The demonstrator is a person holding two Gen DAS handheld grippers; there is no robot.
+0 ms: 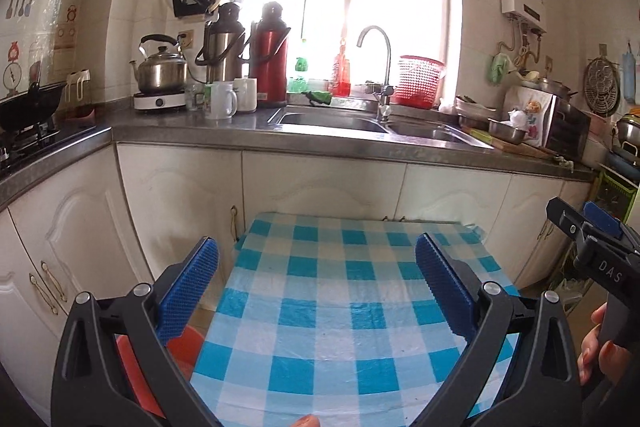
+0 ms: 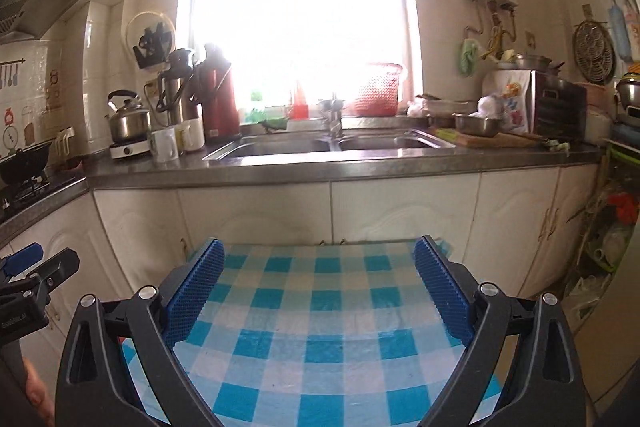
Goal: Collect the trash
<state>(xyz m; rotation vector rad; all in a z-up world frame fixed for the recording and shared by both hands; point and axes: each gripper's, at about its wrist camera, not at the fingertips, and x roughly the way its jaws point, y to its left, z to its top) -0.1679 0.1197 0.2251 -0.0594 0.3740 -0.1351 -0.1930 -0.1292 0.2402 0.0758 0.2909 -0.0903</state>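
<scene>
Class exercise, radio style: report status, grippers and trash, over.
Left gripper open, right gripper open, both empty. No trash visible on checked tablecloth. Nothing between the fingers.

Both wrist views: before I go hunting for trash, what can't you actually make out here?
- Red container, left wrist view: mostly hidden by the left gripper and the checked tablecloth; contents unseen.
- Window sill items, right wrist view: washed out by glare.
- Right-side shelf clutter: small, cut by the frame edge.
- Sink basins: interiors hidden by the low angle.
</scene>
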